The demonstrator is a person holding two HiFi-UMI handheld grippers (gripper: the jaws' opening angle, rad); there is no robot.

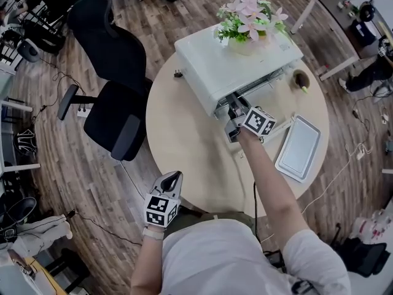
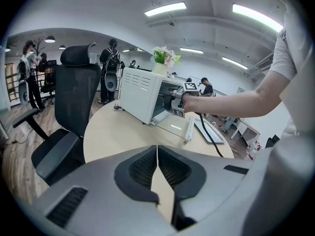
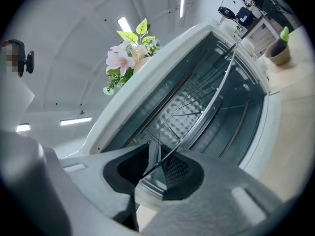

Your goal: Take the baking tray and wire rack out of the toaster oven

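Note:
A white toaster oven (image 1: 212, 66) stands on the round table (image 1: 184, 146) with its door (image 2: 173, 127) folded down. The grey baking tray (image 1: 299, 147) lies flat on the table, right of the oven. My right gripper (image 1: 236, 112) reaches level into the oven's mouth. In the right gripper view its jaws (image 3: 155, 159) are closed on the front wire of the wire rack (image 3: 197, 107), which still sits tilted across the oven's cavity. My left gripper (image 1: 171, 178) hovers at the table's near edge, shut and holding nothing (image 2: 157, 149).
A pot of pink flowers (image 1: 249, 14) sits on the oven's top. A small brown pot (image 1: 301, 78) stands on the table behind the tray. A black office chair (image 1: 116, 72) is at the table's left. People stand in the room's background (image 2: 110, 68).

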